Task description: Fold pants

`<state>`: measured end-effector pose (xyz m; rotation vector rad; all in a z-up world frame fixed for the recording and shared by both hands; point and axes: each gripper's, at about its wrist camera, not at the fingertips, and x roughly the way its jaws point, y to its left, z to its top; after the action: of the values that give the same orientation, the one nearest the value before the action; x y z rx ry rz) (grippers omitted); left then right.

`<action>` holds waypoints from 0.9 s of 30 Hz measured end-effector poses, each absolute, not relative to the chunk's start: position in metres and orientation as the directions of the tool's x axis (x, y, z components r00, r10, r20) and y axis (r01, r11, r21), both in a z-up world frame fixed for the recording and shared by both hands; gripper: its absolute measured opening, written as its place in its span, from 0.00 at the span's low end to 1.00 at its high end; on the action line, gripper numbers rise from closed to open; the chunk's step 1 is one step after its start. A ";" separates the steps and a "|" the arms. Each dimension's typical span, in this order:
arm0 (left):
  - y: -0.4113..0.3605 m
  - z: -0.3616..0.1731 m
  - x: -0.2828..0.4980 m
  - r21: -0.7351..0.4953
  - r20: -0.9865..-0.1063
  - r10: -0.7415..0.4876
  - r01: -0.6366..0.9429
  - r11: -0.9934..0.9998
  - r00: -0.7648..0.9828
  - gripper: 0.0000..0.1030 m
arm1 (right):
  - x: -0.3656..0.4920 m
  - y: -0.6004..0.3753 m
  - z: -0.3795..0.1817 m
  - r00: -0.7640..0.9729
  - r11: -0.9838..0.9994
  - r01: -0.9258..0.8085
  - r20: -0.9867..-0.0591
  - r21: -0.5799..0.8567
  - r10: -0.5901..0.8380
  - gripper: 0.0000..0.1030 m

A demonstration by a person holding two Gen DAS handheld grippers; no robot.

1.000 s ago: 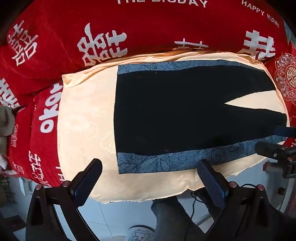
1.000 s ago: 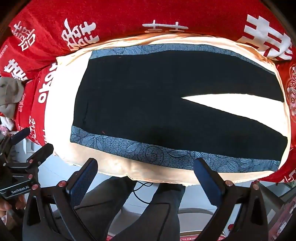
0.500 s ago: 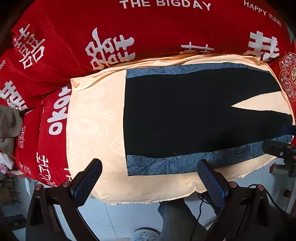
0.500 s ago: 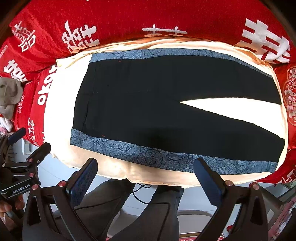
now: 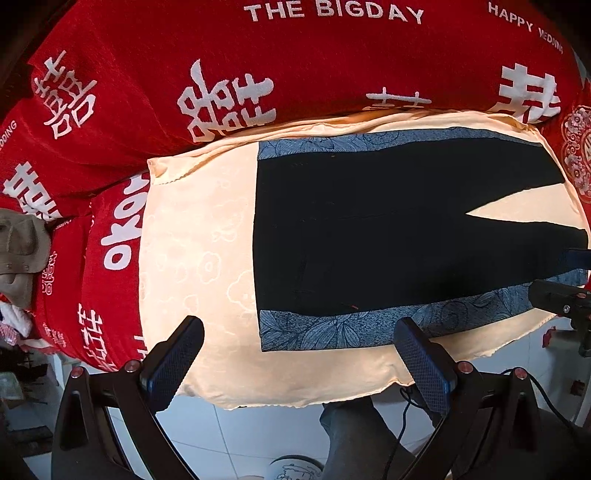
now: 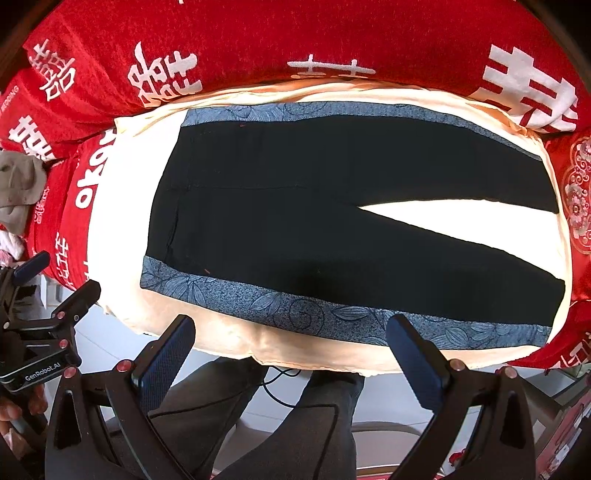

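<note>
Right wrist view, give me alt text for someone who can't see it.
Black pants with blue floral side stripes lie flat, legs spread, on a cream cloth over a red blanket. The right gripper hangs open at the near edge, holding nothing.

- The cream cloth point(image 5: 199, 236) lies bare at the left of the pants point(image 5: 369, 229); a gripper can pass there.
- A bare cream wedge point(image 6: 461, 221) opens between the two legs at the right.
- The red blanket point(image 6: 295, 33) rises behind, along the top of the frame.
- The left gripper point(image 5: 299, 354) and right gripper point(image 6: 291, 350) hang wide apart before the near edge, touching nothing.
</note>
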<state>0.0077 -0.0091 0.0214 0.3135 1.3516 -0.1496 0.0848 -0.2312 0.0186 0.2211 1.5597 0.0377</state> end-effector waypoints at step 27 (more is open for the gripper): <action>-0.019 0.021 0.002 0.165 -0.971 0.099 0.307 0.937 0.218 1.00 | 0.069 -0.248 0.015 0.023 0.964 0.192 -0.983 0.186 0.185 1.00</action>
<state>0.0019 -0.0189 0.0208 0.3557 1.3520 -0.1482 0.0687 -0.2482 0.0151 0.2994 1.5555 -0.0055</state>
